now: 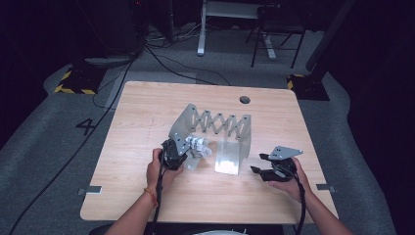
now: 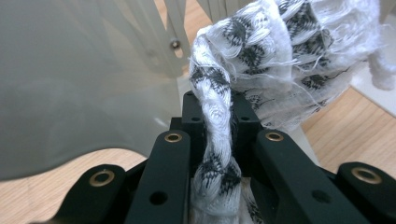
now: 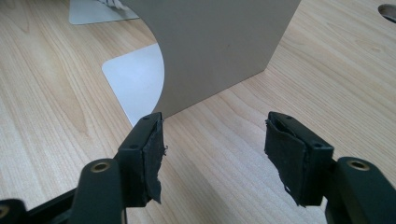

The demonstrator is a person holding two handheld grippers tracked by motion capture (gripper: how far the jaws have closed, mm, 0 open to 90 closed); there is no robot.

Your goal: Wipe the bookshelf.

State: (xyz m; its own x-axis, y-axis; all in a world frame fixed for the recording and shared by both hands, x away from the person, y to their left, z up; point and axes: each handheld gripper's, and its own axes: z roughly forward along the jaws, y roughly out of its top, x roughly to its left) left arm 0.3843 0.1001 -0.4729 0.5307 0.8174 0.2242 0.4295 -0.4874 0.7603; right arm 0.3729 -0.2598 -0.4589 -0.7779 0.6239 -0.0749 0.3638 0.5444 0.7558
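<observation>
Left gripper (image 2: 217,140) is clamped on a fold of the cloth (image 2: 275,51), which bunches just beside the rack's (image 1: 215,129) left end plate. Right gripper (image 3: 215,154) stands open and empty over the table (image 1: 147,112), near the rack's right plate. Assessment: the cloth is light, limp and frayed at the edges; it will sag and snag. Hold a thick fold, not loose threads.

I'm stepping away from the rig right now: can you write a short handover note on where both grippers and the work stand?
Left gripper: shut on the white-and-black woven cloth, held beside the grey metal expanding rack.
Right gripper: open, empty, above the light wooden table near the rack's right end plate.
Done: cloth gripped.
Left, probably: place the cloth in the rack; it isn't resting there yet.
</observation>
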